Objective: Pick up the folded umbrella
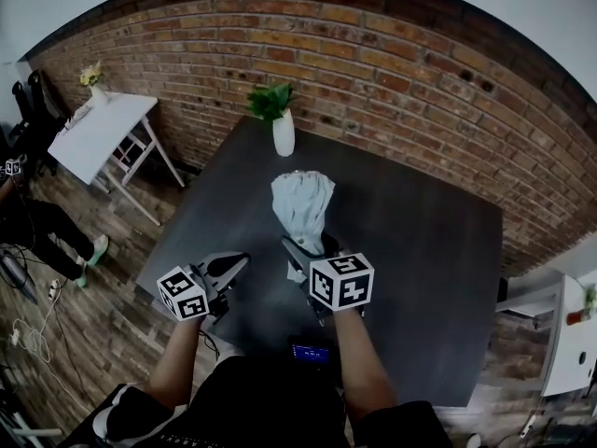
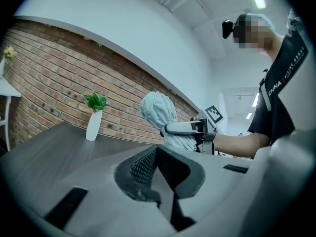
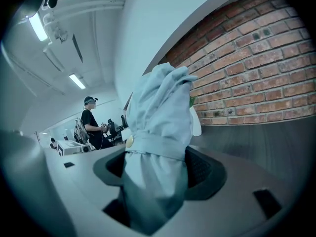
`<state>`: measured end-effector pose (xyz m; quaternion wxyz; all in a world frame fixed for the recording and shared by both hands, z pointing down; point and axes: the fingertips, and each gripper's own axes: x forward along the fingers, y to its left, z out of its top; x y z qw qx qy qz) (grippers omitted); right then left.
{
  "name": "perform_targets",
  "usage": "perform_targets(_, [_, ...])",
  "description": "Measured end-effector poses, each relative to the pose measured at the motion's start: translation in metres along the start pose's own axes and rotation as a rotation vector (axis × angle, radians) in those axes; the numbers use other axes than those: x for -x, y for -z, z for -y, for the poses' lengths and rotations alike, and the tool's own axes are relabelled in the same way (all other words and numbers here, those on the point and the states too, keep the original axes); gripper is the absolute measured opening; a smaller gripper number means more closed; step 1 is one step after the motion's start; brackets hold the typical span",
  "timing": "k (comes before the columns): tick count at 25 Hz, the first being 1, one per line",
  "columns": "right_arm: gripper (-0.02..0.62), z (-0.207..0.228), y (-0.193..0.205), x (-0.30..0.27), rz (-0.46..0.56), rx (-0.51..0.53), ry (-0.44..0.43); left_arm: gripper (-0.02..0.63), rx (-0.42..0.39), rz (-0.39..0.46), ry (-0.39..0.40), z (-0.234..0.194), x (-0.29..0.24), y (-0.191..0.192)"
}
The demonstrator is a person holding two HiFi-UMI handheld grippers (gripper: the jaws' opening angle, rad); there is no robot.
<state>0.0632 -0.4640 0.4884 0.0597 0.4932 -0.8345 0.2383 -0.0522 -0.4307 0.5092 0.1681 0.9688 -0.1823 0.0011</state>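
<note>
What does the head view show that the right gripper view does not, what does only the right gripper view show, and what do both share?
Only the head view: the left gripper and a white side table.
Only the right gripper view: ceiling lights and the umbrella's strap.
Both: the folded umbrella clamped in the right gripper, the white vase, the brick wall and the dark table.
</note>
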Motion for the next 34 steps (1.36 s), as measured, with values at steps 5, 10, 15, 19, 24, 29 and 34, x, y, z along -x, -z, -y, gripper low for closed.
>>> perform_targets(5, [0.306,0.0,0.0,0.004,0.01,-0.014,-0.005,0.002,0.008,-0.004,0.001,0.002,0.001,0.0])
perform_targets(10, [0.305,0.004,0.007,0.006,-0.004,-0.013,0.006,0.002,0.013,-0.016,0.013,0.006,-0.002,0.005])
perform_targets(15, [0.305,0.009,0.014,0.01,-0.006,-0.03,0.013,0.003,0.02,-0.029,0.014,0.009,-0.005,0.013])
perform_targets(19, [0.305,0.011,0.016,0.011,-0.007,-0.032,0.014,0.002,0.022,-0.036,0.013,0.011,-0.005,0.016])
perform_targets(24, [0.305,0.01,0.015,0.011,-0.006,-0.034,0.01,0.002,0.014,-0.042,0.014,0.009,-0.005,0.019])
perform_targets(29, [0.306,0.013,0.016,0.011,-0.007,-0.039,0.011,0.003,0.015,-0.05,0.012,0.009,-0.005,0.02])
perform_targets(34, [0.306,0.015,0.015,0.01,-0.001,-0.041,0.014,0.003,0.003,-0.057,0.018,0.008,-0.006,0.024])
